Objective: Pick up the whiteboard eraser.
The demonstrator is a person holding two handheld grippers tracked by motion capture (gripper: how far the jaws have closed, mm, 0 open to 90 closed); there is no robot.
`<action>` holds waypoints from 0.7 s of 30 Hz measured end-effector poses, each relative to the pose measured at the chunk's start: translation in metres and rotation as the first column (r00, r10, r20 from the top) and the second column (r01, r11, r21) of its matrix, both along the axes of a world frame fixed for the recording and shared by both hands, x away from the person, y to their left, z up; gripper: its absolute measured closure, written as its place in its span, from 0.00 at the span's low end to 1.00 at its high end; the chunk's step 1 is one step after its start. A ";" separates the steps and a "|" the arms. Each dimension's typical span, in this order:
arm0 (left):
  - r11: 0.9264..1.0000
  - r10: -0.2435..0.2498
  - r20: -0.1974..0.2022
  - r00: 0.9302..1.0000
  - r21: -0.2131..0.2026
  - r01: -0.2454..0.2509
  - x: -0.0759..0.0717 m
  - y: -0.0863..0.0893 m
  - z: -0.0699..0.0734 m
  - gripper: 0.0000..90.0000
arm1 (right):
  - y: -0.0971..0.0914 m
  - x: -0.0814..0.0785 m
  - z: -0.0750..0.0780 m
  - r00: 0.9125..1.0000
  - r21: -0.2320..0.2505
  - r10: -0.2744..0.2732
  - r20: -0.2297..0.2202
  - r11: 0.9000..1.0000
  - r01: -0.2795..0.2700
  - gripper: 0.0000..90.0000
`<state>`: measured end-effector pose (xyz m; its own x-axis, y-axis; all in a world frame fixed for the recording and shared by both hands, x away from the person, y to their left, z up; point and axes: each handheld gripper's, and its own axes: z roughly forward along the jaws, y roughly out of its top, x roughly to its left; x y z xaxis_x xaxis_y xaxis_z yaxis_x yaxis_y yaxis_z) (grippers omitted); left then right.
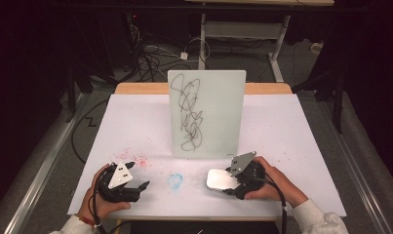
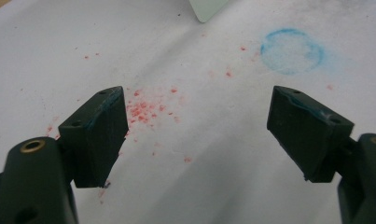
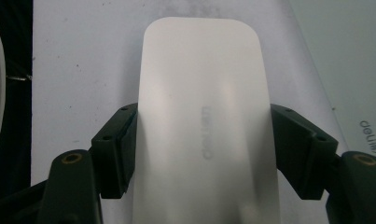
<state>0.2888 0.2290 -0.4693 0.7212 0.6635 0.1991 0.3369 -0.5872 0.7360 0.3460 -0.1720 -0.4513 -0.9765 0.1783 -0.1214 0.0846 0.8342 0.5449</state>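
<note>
We see the right tool (image 1: 231,181) pinching a white eraser (image 1: 221,179) by its two long sides, low over the near part of the desk (image 1: 291,141); in the right gripper view the eraser (image 3: 202,116) fills the gap between the jaws, each pad pressed flat against an edge, and faint raised lettering shows on its top face. The eraser sits just in front of an upright whiteboard (image 1: 206,113), near its lower right corner (the board stands about mid-desk, facing the person, and carries a black scribble (image 1: 188,114) down its left half). The left tool (image 1: 141,187) hovers near the front left of the desk with its jaws spread wide and nothing between them; in the left gripper view (image 2: 197,135) we look down between the pads onto the white desk cover, where red specks (image 2: 146,109) lie scattered close to the left jaw. A faint blue ring stain (image 1: 175,180) marks the cover between the two tools, well apart from the eraser, and it shows again beyond the right jaw in the left gripper view (image 2: 292,51). Each hand grips its tool from behind.
</note>
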 end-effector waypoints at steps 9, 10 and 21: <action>1.000 -0.003 0.022 1.000 -0.016 0.004 -0.001 0.001 0.002 0.22 | -0.008 -0.002 0.010 0.995 0.078 -0.072 0.070 0.995 0.066 0.34; 1.000 -0.004 0.023 1.000 -0.018 0.004 0.000 0.001 0.002 0.22 | -0.009 -0.003 0.012 0.993 0.095 -0.087 0.080 0.992 0.079 0.34; 1.000 -0.001 0.013 1.000 -0.023 0.002 0.002 0.001 0.001 0.22 | -0.014 -0.002 0.018 0.985 0.143 -0.131 0.108 0.983 0.115 0.34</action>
<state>0.2910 0.2296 -0.4685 0.7198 0.6667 0.1931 0.3267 -0.5708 0.7533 0.3443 -0.1856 -0.4330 -0.9266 0.3186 -0.1996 0.1111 0.7393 0.6641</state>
